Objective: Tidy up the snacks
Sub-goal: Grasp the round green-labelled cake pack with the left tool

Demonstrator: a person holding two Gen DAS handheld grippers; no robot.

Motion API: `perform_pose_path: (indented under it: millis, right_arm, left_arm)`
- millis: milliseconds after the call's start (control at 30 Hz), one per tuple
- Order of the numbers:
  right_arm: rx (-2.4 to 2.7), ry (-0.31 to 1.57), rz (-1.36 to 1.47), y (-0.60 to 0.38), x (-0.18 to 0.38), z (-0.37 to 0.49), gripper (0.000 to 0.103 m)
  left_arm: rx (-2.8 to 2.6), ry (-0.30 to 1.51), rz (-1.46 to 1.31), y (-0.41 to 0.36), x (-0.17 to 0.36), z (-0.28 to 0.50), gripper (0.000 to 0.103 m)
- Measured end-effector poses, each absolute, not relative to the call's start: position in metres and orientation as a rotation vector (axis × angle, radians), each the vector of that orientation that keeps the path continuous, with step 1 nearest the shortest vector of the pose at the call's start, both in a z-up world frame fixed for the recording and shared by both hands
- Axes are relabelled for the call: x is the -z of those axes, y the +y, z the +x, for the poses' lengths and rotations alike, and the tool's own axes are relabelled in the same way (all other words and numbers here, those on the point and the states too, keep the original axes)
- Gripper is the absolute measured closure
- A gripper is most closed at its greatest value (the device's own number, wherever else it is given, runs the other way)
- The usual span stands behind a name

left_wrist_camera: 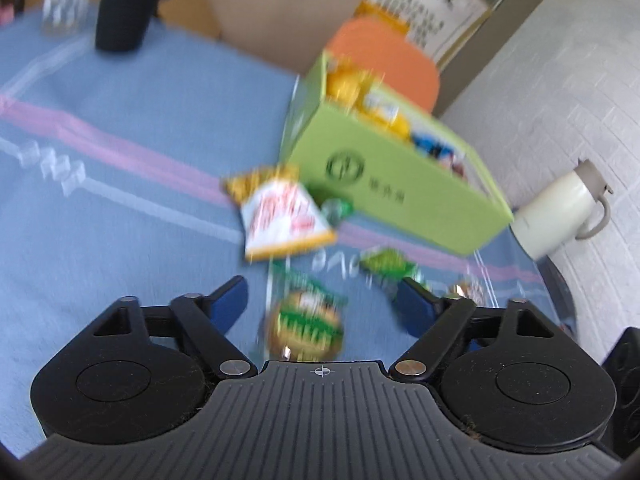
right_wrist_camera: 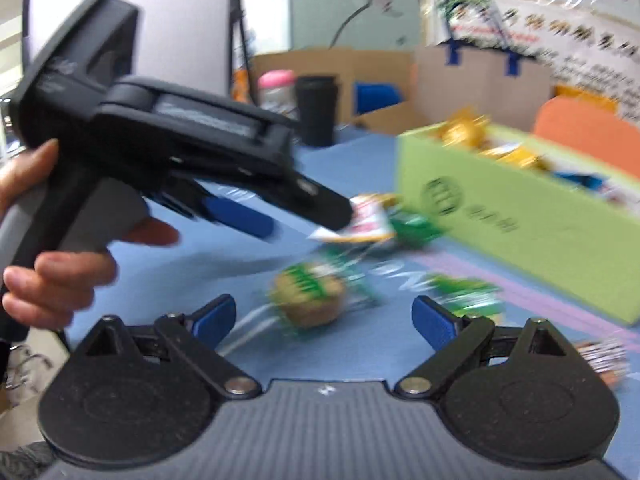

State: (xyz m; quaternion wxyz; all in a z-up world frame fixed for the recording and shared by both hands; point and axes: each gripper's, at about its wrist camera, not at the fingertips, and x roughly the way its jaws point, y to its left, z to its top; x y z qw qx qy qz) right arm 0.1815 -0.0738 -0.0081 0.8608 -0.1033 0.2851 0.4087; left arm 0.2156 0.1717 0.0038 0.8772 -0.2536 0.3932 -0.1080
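Note:
A green box (left_wrist_camera: pixel 396 184) (right_wrist_camera: pixel 508 216) holding several snack packs stands on the blue cloth. Loose snacks lie before it: a white-and-yellow packet (left_wrist_camera: pixel 282 216) (right_wrist_camera: pixel 368 220), a round cake in a green wrapper (left_wrist_camera: pixel 306 322) (right_wrist_camera: pixel 310 294), a green candy pack (left_wrist_camera: pixel 390 262) (right_wrist_camera: pixel 466 290) and a small brown one (left_wrist_camera: pixel 466 290) (right_wrist_camera: pixel 604 354). My left gripper (left_wrist_camera: pixel 322 300) is open above the round cake; it also shows in the right wrist view (right_wrist_camera: pixel 280 216). My right gripper (right_wrist_camera: pixel 324 318) is open, near the same cake. Both views are blurred.
A black cup (left_wrist_camera: pixel 130 4) (right_wrist_camera: pixel 318 110) and a clear bottle (left_wrist_camera: pixel 66 0) (right_wrist_camera: pixel 276 94) stand at the table's far edge. A cream jug (left_wrist_camera: pixel 560 210) stands right of the box. An orange chair back (left_wrist_camera: pixel 384 60) (right_wrist_camera: pixel 584 132) and cardboard boxes (right_wrist_camera: pixel 476 80) lie beyond.

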Motion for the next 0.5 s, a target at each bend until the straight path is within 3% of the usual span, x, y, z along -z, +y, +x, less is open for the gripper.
perform_pose_path:
  millis: [33, 233, 500]
  right_arm:
    - [-0.872, 0.615, -0.219, -0.068, 0.012, 0.177, 0.01]
    - [-0.864, 0.672, -0.249, -0.041, 0.027, 0.178, 0.01]
    - [-0.827, 0.641, -0.31, -0.053, 0.015, 0.166, 0.009]
  left_arm:
    - [0.236, 0.843, -0.538, 0.173, 0.002, 0.218, 0.048]
    - [0.294, 0.885, -0.506, 0.173, 0.013, 0.225, 0.063]
    - [0.395, 0.918, -0.476, 0.132, 0.015, 0.207, 0.064]
